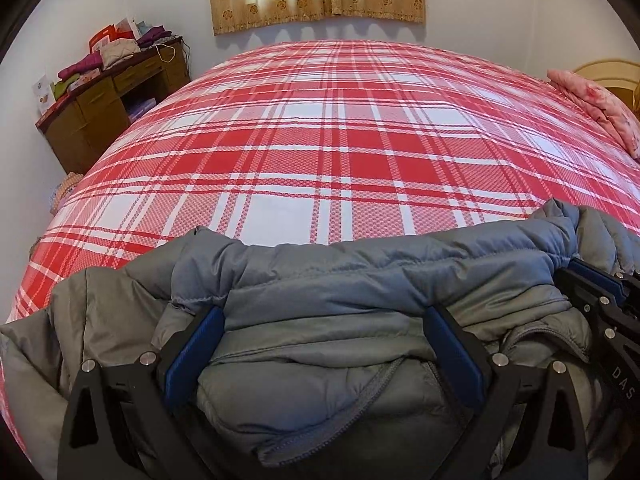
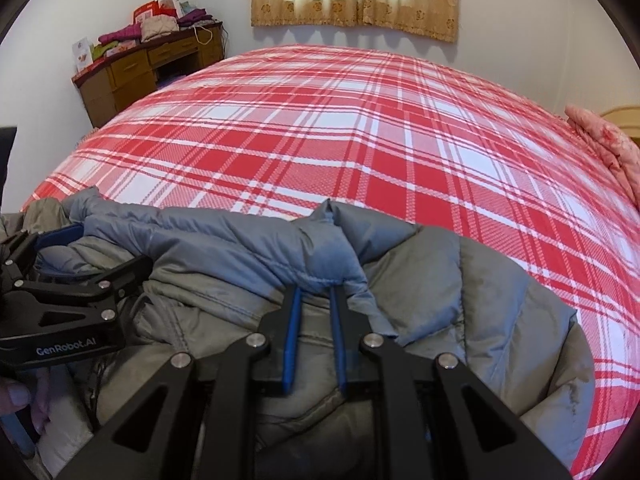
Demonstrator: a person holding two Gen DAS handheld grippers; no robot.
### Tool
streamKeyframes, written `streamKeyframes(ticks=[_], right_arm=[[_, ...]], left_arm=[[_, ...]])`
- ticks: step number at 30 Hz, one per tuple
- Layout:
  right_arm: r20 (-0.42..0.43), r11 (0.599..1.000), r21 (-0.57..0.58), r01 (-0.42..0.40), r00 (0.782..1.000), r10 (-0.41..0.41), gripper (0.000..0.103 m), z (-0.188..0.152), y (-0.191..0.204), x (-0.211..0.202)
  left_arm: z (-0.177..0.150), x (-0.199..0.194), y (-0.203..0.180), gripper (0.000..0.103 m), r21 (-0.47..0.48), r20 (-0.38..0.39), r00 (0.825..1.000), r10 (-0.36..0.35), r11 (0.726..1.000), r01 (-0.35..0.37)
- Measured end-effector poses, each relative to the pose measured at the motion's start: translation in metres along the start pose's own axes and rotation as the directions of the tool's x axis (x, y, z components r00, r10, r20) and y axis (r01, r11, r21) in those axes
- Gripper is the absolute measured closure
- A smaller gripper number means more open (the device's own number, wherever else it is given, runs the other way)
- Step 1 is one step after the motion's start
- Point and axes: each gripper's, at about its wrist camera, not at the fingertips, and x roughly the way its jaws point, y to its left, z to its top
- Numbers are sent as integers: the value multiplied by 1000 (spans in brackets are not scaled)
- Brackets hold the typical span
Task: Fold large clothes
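Grey quilted puffer jacket (image 1: 320, 344) bunched on plaid bedspread (image 1: 320, 140), left claw (image 1: 324, 316) wide astride it, right claw (image 2: 316, 292) pinching its edge

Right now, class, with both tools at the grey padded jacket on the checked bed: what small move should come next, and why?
Probably close the left tool on the blue-grey hem it straddles. Its jaws stand wide with the grey jacket bunched between them, while the right tool already pinches that hem. With both gripping, the jacket could then be lifted over the open checked bed cover beyond.

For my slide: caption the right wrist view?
Right hand-held gripper shut on grey puffer jacket over red plaid bedspread.
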Motion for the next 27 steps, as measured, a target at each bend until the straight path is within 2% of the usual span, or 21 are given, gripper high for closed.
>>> streamKeyframes(ticks=[18, 21, 22, 24, 25, 26, 27], right_arm=[[-6, 1000, -10, 8, 1000, -8, 86, 0, 3, 2], [-19, 999, -51, 3, 1000, -4, 85, 3, 2, -3], [-25, 998, -61, 2, 1000, -3, 78, 3, 0, -9], [-1, 998, -56, 0, 1000, 0, 57, -3, -10, -37], [16, 998, -56, -1, 1000, 2, 41, -8, -14, -50], [32, 998, -58, -5, 999, 7, 36, -17, -20, -67], [37, 998, -61, -14, 999, 16, 36, -27, -25, -81]], left_arm=[[3, 3, -5, 1, 22, 0, 1000, 26, 999, -26], [11, 1, -1, 1, 40, -35, 999, 3, 999, -2], [15, -7, 3, 1, 44, -39, 999, 10, 999, -8], [15, -38, 18, 1, 9, 18, 1000, -1, 1000, 0], [11, -55, 27, 1, -4, 40, 999, -3, 1000, 3], [4, -72, 37, 1, -18, 53, 998, -17, 1000, 18], [-4, -87, 46, 1, -28, 62, 997, -35, 999, 37]])
